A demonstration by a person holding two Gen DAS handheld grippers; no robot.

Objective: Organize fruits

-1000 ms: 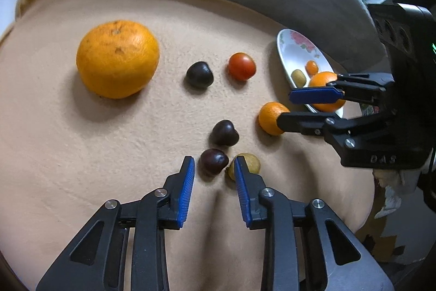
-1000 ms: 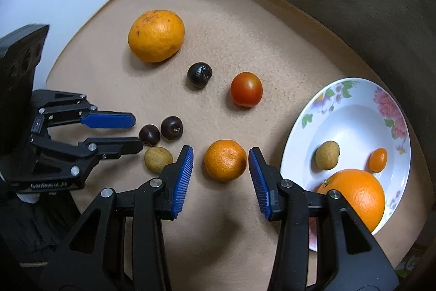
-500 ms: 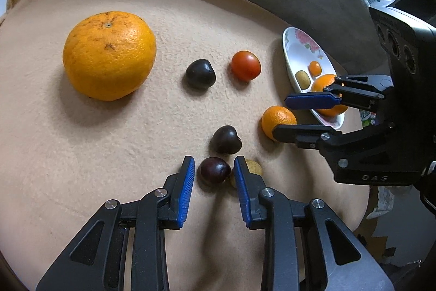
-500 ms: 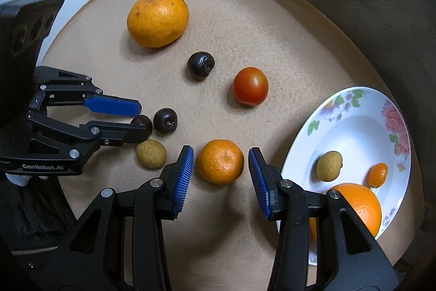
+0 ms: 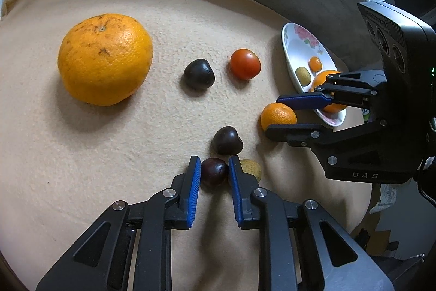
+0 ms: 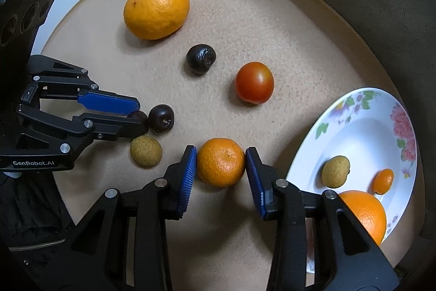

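On the tan fleece blanket (image 5: 81, 154), a large orange (image 5: 105, 59) sits far left, well apart from the rest. Next comes a dark plum (image 5: 198, 73), then a red tomato (image 5: 245, 64) beside it. Lower down, the left gripper (image 5: 214, 175) straddles a small dark fruit (image 5: 214, 172); its blue pads (image 5: 194, 182) sit close on both sides, though I cannot tell whether they grip it. A second dark fruit (image 5: 227, 141) touches it just beyond, and a yellowish longan (image 5: 250, 168) crowds the outer finger. Further right, the right gripper (image 6: 220, 168) brackets a mandarin (image 6: 220, 162), its pads (image 6: 188, 176) at the skin or a hair off, contact unclear. At the far right, a floral plate (image 6: 359, 127) holds a longan, a kumquat (image 6: 383, 181) and an orange (image 6: 365, 212), partly hidden behind the gripper's finger.
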